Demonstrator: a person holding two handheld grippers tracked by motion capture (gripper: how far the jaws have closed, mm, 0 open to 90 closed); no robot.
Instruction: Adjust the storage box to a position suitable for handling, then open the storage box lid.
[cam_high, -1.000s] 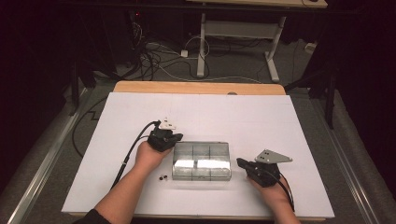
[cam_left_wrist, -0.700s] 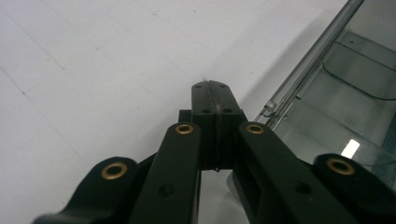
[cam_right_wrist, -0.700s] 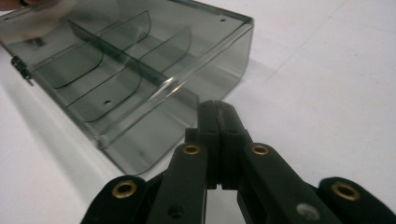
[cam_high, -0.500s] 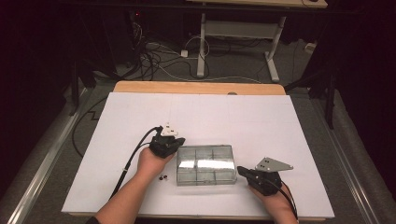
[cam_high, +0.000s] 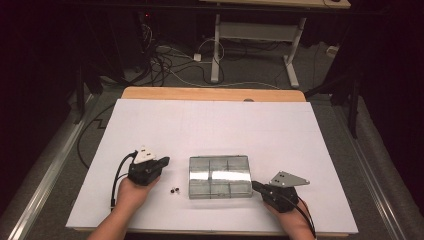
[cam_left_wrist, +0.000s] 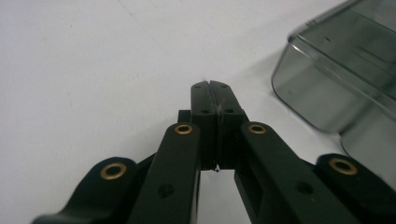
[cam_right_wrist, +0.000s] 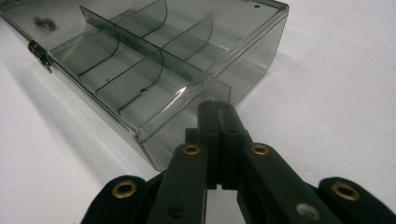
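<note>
Smoky clear compartment box (cam_high: 220, 176), lid shut

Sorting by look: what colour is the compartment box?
Smoky grey, see-through plastic; the compartment box shows best in the right gripper view.

Your white-topped table (cam_high: 215, 125) carries a clear, smoke-tinted compartment box (cam_high: 219, 176) near its front edge, and just to the box's left two small dark bits (cam_high: 174, 190) lie on the bare surface.

Brightly lit white worktop (cam_high: 200, 125) against dark, dim surroundings; glare on clear box (cam_high: 220, 176) lid; soft shadows beneath; close-up jaws slightly blurred, corners soft.
</note>
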